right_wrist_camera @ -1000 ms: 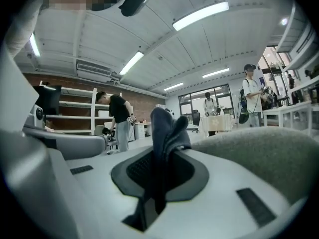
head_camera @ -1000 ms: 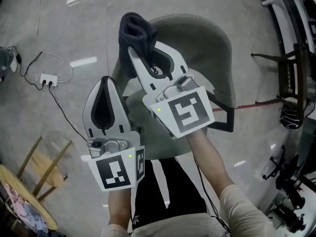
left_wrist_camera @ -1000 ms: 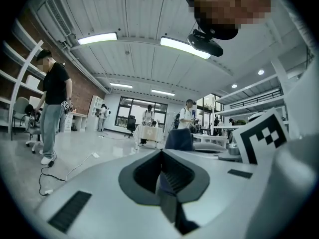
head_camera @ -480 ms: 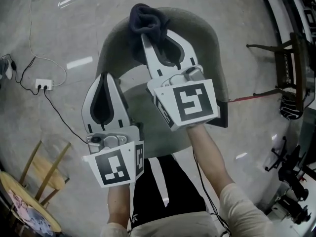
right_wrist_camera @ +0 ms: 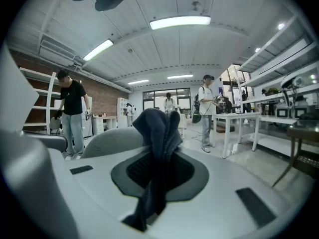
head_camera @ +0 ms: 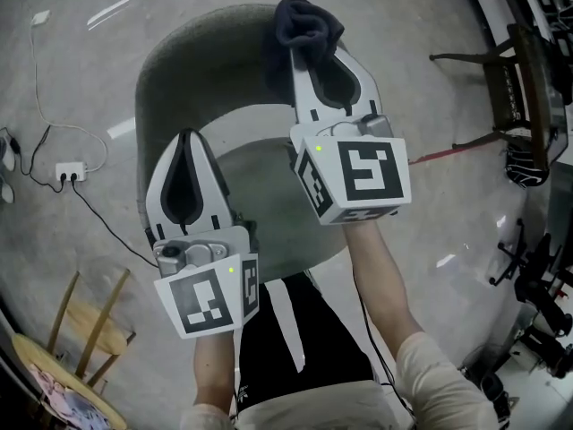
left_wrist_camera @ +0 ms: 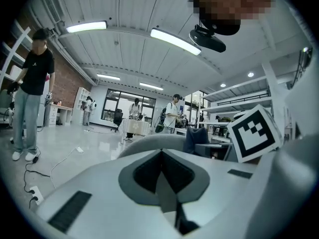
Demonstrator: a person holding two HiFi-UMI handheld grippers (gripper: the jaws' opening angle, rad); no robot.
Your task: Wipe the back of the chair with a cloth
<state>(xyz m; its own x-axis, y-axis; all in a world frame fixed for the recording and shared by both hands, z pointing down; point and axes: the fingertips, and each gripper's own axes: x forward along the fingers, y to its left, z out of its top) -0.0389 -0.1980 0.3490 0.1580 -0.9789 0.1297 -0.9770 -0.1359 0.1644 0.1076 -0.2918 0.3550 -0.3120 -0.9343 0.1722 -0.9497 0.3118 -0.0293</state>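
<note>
The cloth (head_camera: 306,21) is dark navy and soft, bunched into a rumpled lump at the top rim of the grey chair (head_camera: 192,65) back. The right gripper (head_camera: 304,52) is clamped on it. The left gripper (head_camera: 186,140) has its jaws together, holding nothing, over the chair's left side.

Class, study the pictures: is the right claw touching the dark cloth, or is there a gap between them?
Touching. In the right gripper view the right claw has its jaws closed on the dark cloth, which bunches out past the tips.
</note>
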